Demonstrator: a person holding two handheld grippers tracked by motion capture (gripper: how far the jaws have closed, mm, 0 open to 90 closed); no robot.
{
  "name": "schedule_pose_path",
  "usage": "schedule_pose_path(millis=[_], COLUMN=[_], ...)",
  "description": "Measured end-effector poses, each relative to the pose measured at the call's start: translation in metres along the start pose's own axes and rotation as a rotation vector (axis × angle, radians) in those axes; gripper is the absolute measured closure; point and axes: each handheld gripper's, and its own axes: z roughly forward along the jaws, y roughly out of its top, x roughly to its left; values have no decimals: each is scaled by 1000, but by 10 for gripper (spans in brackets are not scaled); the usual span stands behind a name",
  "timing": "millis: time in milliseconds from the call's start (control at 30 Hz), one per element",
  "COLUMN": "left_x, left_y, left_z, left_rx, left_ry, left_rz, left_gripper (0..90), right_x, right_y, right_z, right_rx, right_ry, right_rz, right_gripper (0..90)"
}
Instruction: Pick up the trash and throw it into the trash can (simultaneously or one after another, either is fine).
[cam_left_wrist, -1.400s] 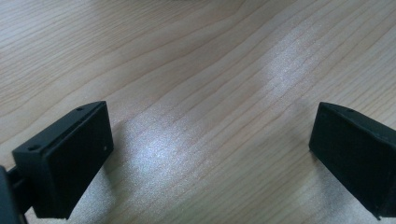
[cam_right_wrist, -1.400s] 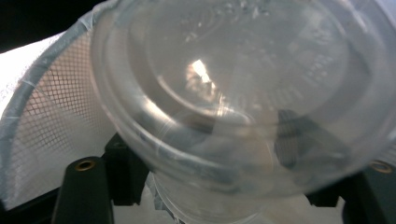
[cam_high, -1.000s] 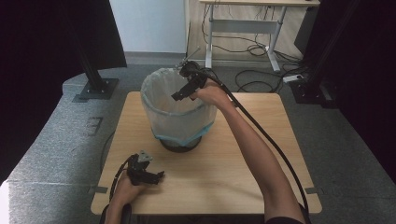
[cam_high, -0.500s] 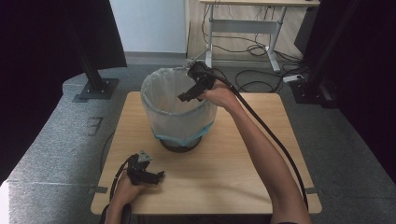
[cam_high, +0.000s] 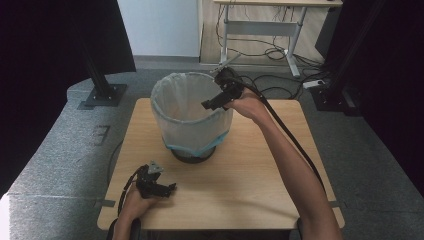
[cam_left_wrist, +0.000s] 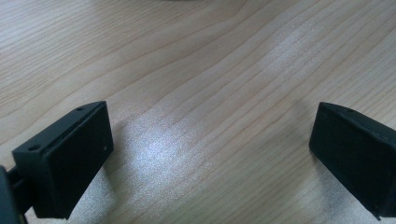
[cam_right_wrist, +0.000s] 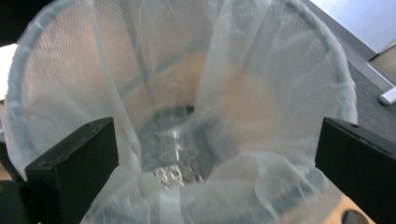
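Note:
A mesh waste bin (cam_high: 192, 120) lined with a thin white bag stands at the back middle of the wooden table (cam_high: 250, 185). My right gripper (cam_high: 212, 102) hovers over the bin's right rim, open, nothing between its jaws. In the right gripper view I look down into the bin (cam_right_wrist: 261, 84); a crumpled silvery, clear wrapper (cam_right_wrist: 178, 172) lies at its bottom. My left gripper (cam_high: 167, 190) rests at the table's front left, open; in the left gripper view (cam_left_wrist: 210, 154) bare wood lies between the jaws.
A black stand base (cam_high: 102, 95) sits on the grey floor at the back left. A white desk frame (cam_high: 260, 35) and cables lie beyond the table. A cable (cam_high: 290, 135) trails along my right forearm.
My right gripper has drifted a little right and back toward the bin's right rim. The left gripper has stayed where it was.

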Motion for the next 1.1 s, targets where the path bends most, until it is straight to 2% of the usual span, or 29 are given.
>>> schedule_pose_path(millis=[67,367,467,600,733,833,933,1100], left_x=[0,0,0,0,0,0,0,0], left_y=[0,0,0,0,0,0,0,0], left_z=[0,0,0,0,0,0,0,0], left_rx=[0,0,0,0,0,0,0,1], left_ry=[0,0,-1,-1,-1,-2,-1,-2], left_rz=[0,0,0,0,0,0,0,0], left_gripper=[0,0,0,0,0,0,0,0], right_x=[-1,-11,-12,-11,-13,-14,-17,-22], right_y=[-4,-23,-28,-35,-41,-47,-54,-67], right_z=[-3,-18,-23,-31,-38,-44,-49,-54], right_rx=[-2,-29,-13,-40,-19,-48,-39,-58], right_ry=[-5,-20,-38,-39,-60,-61,-76,-81], right_rz=[-4,41,35,46,43,58,66,85], right_gripper=[0,0,0,0,0,0,0,0])
